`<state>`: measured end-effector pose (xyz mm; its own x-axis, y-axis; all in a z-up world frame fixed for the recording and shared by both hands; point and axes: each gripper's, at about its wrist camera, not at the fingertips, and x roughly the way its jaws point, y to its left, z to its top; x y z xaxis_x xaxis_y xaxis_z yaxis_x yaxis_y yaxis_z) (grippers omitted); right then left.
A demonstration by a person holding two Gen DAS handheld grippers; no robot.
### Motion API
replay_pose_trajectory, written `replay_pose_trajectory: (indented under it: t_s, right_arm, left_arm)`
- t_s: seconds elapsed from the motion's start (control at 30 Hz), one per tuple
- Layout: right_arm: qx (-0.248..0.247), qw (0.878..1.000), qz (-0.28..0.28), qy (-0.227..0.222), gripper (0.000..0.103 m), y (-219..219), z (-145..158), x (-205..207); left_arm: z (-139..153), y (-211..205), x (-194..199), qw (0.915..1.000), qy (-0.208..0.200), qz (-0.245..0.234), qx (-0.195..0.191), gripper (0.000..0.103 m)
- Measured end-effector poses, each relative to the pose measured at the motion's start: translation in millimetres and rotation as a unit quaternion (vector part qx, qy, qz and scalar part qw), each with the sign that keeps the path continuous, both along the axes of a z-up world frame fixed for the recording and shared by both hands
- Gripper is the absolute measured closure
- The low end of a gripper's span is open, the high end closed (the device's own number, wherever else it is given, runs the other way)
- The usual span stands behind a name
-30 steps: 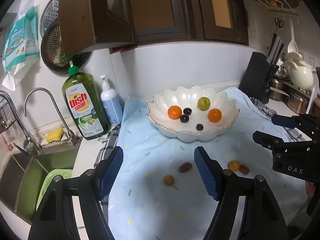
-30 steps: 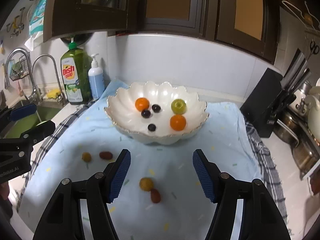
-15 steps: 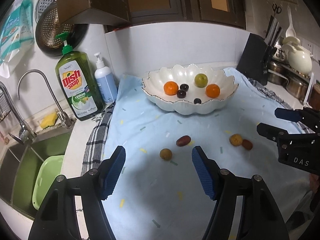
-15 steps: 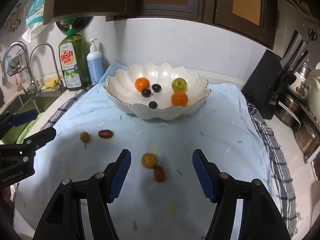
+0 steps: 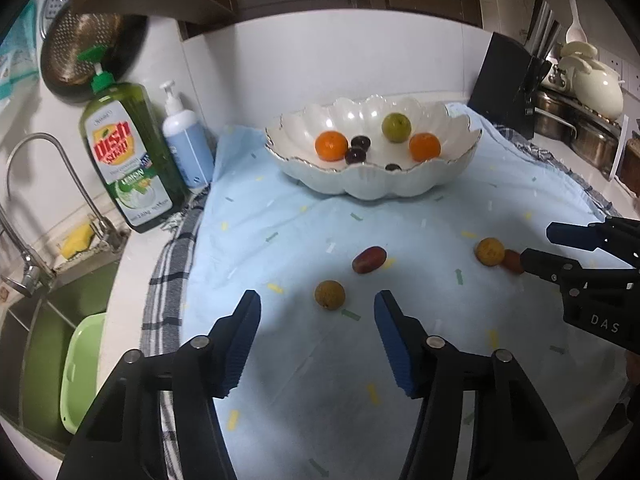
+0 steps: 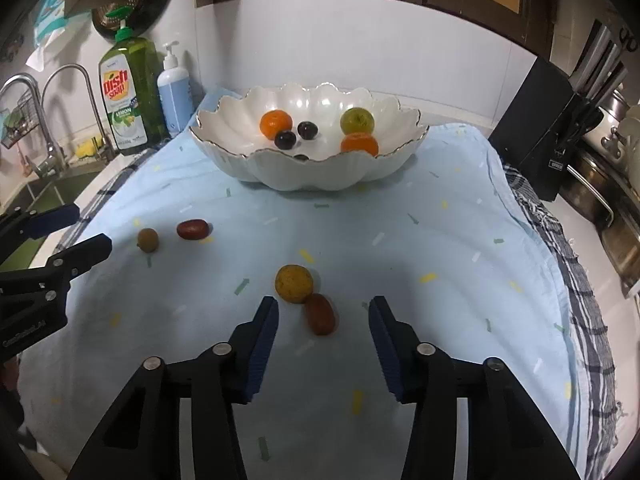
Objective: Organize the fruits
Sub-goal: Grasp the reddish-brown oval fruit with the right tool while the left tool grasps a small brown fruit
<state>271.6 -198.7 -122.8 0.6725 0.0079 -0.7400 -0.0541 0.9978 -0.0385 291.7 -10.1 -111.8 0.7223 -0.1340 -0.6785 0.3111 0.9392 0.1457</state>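
Both grippers low over the light blue cloth [image 6: 440, 240] on the counter, angled down.

L gripper [image 5: 318, 310]: jaws apart, nothing gripped, just been narrowing. Small brownish-yellow fruit [image 5: 329, 295] sits on cloth just ahead of the tips, roughly centred in the gap, pads not touching it. Dark red oblong fruit [image 5: 369, 259] a bit further on, near but apart from it.

R gripper [image 6: 323, 310]: also unclenched w/ jaws just been closing in. Second red oblong fruit [image 6: 319, 313] lies between the tips, no pad contact visible. Yellow-orange round fruit [image 6: 294, 283] touching its far end, just beyond the tips.

So 4 loose pcs on cloth: 2 in front of L, 2 in front of R, the pairs well apart.

White scalloped bowl [image 6: 320, 178] at the back of the cloth, gold rim. Inside: 2 oranges [image 6: 276, 124], green fruit [image 6: 357, 120], 3 dark grapes [image 6: 285, 139], one mostly hidden behind the near rim.

L of bowl by the wall: green dish soap bottle [image 5: 126, 152] + white/blue pump bottle [image 5: 187, 144], side by side. Sink w/ tap [image 5: 60, 184] further L, green tub [image 5: 80, 372] in the basin. Black knife block [image 6: 540, 128] R of bowl, off the cloth. Checked towel [image 5: 170, 284] pokes out under the cloth edges.
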Motion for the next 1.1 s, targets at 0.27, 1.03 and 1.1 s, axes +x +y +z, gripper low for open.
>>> replay_pose_trajectory:
  t_s: [0.27,1.03,1.1]
  right_arm:
    - [0.002,1.0,-0.012,0.022,0.066,-3.0,-12.5,10.7]
    - [0.003,0.999,-0.005,0.049,0.085,-0.4,-24.3,22.2]
    - [0.002,0.999,-0.004,0.048,0.086,-0.1,-24.4,21.7]
  left_arm:
    - [-14.8,-3.2,19.7,0.9997,0.022,-0.014,0.001,0.056]
    - [-38.8,-10.1,46.4,0.9978,0.061,-0.024,-0.001,0.079]
    - [-38.8,-10.1,46.4,0.9978,0.062,-0.024,-0.002,0.079]
